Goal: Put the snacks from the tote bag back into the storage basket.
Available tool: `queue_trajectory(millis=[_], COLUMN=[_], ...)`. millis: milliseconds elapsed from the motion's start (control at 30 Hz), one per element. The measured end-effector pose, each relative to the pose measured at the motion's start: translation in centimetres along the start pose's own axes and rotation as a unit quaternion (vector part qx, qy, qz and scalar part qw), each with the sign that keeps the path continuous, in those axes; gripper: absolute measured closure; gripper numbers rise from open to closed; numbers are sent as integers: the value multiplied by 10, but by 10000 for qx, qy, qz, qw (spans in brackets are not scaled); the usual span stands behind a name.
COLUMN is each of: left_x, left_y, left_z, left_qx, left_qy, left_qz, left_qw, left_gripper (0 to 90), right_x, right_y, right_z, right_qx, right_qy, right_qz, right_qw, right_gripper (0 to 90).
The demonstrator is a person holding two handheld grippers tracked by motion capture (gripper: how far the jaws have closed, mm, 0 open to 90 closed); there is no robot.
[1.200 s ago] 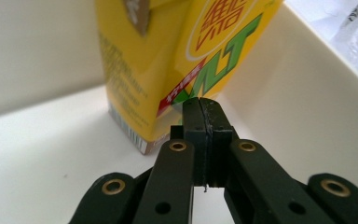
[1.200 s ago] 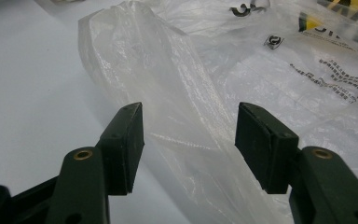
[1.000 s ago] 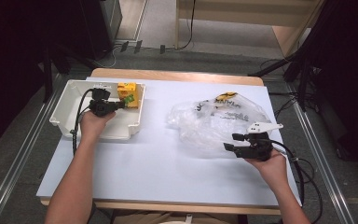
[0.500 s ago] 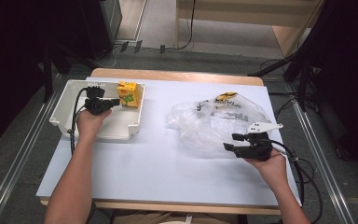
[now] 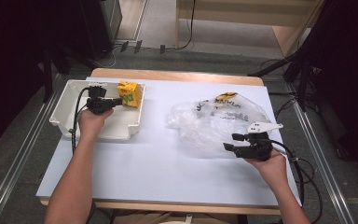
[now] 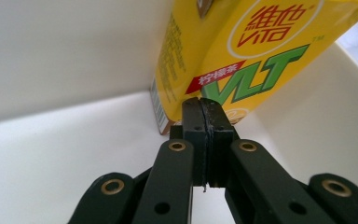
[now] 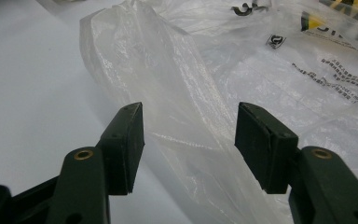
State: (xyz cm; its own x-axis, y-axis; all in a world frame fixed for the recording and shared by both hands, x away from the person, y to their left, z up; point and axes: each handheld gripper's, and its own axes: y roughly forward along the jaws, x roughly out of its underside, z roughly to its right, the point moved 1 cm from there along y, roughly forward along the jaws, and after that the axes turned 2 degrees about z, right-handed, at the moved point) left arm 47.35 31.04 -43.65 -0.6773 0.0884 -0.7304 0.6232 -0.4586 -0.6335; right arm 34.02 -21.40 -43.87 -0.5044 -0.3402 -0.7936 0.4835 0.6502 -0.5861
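white tray (image 5: 70, 122) sits at the left end of the desk (image 5: 158, 163), well left of the plastic bag (image 5: 214, 119). left gripper (image 5: 119, 101) reaches into the tray, jaws pressed flat together with nothing between them, tips right at the foot of the yellow carton (image 5: 129, 94); whether they touch it i cannot tell. the carton stands in the tray's far right corner, against the walls, so it is the tray wall that lies between it and the bag. in the left gripper view the carton (image 6: 242, 60) reads "vita" in red with chinese characters above, "vlt" in big green letters, a red band of chinese script; fine print down its side too small to read.

right of the tray, across bare desk, the clear crumpled bag, with a yellow patch and black print, unreadable. right gripper (image 5: 229, 142) at the bag's near edge, jaws spread wide. in the right gripper view a fold of the bag (image 7: 186, 135) lies between the jaws, pads off it.
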Motion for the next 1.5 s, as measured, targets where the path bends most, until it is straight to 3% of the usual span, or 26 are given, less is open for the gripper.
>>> queue_trajectory(millis=[233, 533, 733, 833, 1100, 1500], left_x=[-4, -8, -12, -15, -21, -29], left_y=[-10, -22, -26, -29, -34, -42], left_z=[7, 17, 26, 34, 55, 84], left_qx=[155, 547, 584, 703, 771, 1019], left_qy=[-35, -151, 99, 206, 583, 766], left_qz=[-88, -90, -200, -173, -278, -353], left_qw=[9998, 9984, 9980, 9972, 9949, 9912], left_gripper=[878, 794, 717, 690, 642, 574], right_x=[0, 0, 0, 0, 0, -1], right_y=[-1, 0, 0, 0, 0, 1], right_z=[1, 0, 0, 0, 0, 1], right_qx=[25, -6, -8, -14, -20, -51], right_qy=[-11, -5, -6, -8, -3, -34], right_qz=[7, -7, -7, -14, -6, 7], right_qw=[10000, 10000, 10000, 10000, 10000, 10000], right_gripper=[431, 426, 422, 421, 418, 411])
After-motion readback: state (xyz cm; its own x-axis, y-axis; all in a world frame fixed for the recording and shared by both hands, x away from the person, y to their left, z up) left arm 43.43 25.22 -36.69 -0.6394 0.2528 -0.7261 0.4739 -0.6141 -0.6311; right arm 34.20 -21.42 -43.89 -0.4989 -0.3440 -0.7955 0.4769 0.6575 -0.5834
